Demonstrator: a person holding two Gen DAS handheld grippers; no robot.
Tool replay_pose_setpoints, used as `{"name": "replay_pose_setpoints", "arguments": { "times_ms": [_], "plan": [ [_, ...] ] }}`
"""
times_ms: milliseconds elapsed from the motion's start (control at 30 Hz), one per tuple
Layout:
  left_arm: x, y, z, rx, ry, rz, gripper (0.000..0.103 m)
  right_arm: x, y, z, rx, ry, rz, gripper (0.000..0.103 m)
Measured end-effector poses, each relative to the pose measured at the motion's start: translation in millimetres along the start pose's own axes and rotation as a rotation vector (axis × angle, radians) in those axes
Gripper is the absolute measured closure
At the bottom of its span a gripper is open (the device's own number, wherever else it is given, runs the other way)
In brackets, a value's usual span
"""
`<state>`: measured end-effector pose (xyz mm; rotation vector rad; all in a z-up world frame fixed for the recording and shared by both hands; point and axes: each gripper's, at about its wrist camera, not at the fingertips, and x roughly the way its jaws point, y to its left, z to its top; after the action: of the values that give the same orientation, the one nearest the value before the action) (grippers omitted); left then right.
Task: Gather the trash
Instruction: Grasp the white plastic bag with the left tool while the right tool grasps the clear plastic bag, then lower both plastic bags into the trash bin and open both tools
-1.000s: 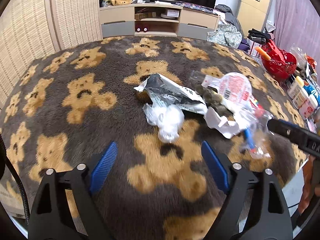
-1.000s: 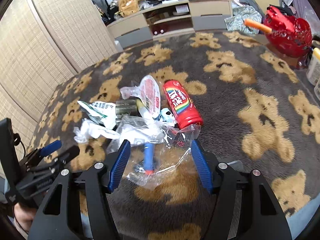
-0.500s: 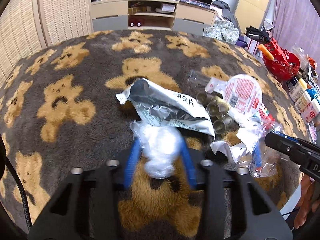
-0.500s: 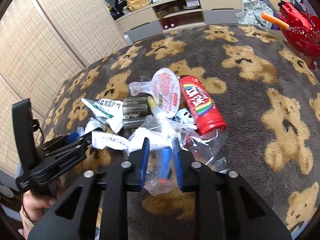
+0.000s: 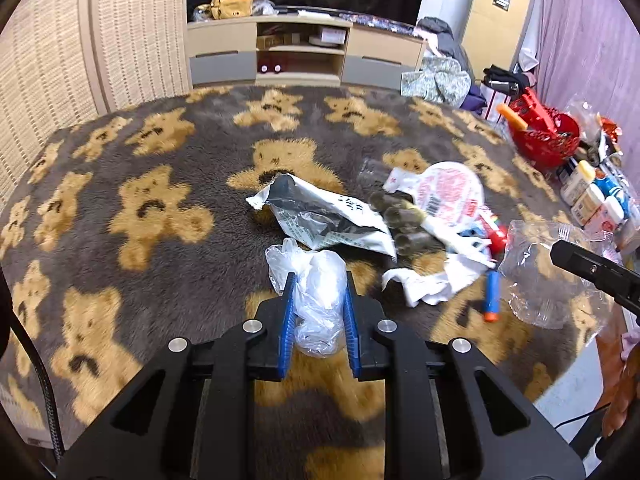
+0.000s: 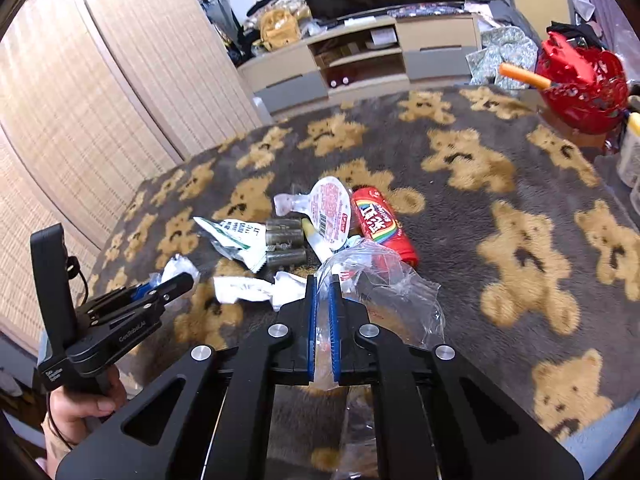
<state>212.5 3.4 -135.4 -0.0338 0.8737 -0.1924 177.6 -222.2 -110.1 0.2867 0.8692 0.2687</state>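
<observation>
Trash lies in a pile on a bear-print blanket (image 5: pixel 160 216). My left gripper (image 5: pixel 318 280) is shut on a crumpled white plastic bag (image 5: pixel 316 280), lifted a little off the blanket. My right gripper (image 6: pixel 323 284) is shut on a clear plastic bag (image 6: pixel 384 284), which also shows in the left wrist view (image 5: pixel 540 276). In the pile are a white foil wrapper (image 5: pixel 328 220), a round red-printed lid (image 6: pixel 332 212), a red candy tube (image 6: pixel 382 228), several dark batteries (image 6: pixel 286 236), crumpled white paper (image 6: pixel 248 290) and a blue-orange dart (image 5: pixel 491 294).
A red basket (image 6: pixel 584 76) stands at the blanket's far right edge, with bottles (image 5: pixel 592 196) beside it. A TV cabinet (image 5: pixel 304 52) stands beyond the blanket and woven screens (image 6: pixel 100 92) on the left. The blanket's right edge (image 5: pixel 572 364) drops off near my right gripper.
Both grippers went from open to shut. The left closed on the white plastic bag and the right on the clear bag. The clear bag lifted off the blue dart, which stays on the blanket.
</observation>
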Motion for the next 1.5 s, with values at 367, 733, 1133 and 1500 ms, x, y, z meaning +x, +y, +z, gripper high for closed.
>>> {"name": "replay_pose_setpoints", "arguments": {
  "times_ms": [367,733,1133,1500],
  "plan": [
    [-84,-34,-53,0.0,-0.063,-0.064,0.083,-58,11,-52,-0.035,-0.037,0.01,0.097],
    [-105,-72,-145,0.042,-0.014,-0.125,0.083,-85,17,-124,-0.067,-0.002,0.01,0.097],
    [-62,-75,-206,0.041,0.139,-0.149,0.083,-50,11,-181,-0.029,0.102,0.011,0.097],
    [-12,-66,-232,0.021,0.256,-0.163,0.083,10,-8,-213,0.033,0.241,-0.01,0.097]
  ]
}}
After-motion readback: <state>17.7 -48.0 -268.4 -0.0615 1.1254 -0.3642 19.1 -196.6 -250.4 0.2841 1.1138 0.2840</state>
